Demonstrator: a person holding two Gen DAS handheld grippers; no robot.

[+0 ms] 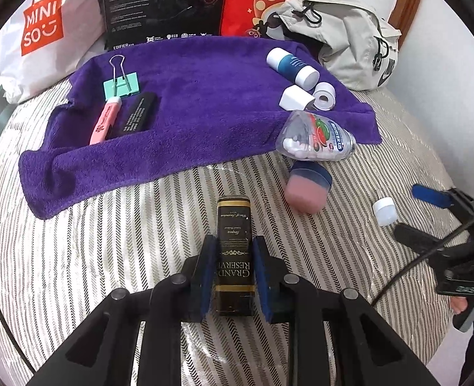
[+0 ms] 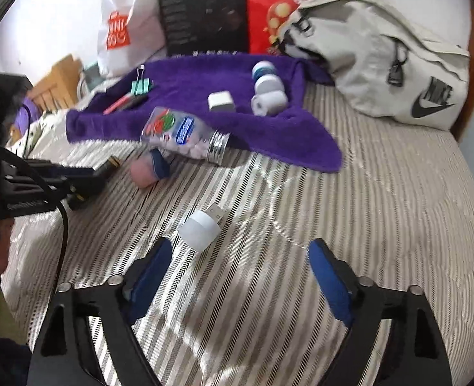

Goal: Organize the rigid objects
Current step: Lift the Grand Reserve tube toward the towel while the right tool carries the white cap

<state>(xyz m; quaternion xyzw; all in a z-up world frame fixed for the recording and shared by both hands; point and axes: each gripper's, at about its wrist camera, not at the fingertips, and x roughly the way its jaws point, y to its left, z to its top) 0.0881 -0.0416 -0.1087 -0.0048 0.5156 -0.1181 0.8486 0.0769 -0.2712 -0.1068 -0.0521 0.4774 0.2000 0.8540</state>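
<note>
Left claw point(image 1: 233, 276): pinching black box point(image 1: 233, 251) by its long sides, low over the bed point(image 1: 124, 241); stiff, light, likely slick. Right claw point(image 2: 240, 276): spread, behind small white plug light point(image 2: 199, 229); grip its round body.

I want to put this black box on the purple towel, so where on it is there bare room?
The towel's middle is free, between the black bar and highlighter on the left and the white cap and blue-white bottle on the right. The right end is crowded, with the candy bottle at its corner.
</note>
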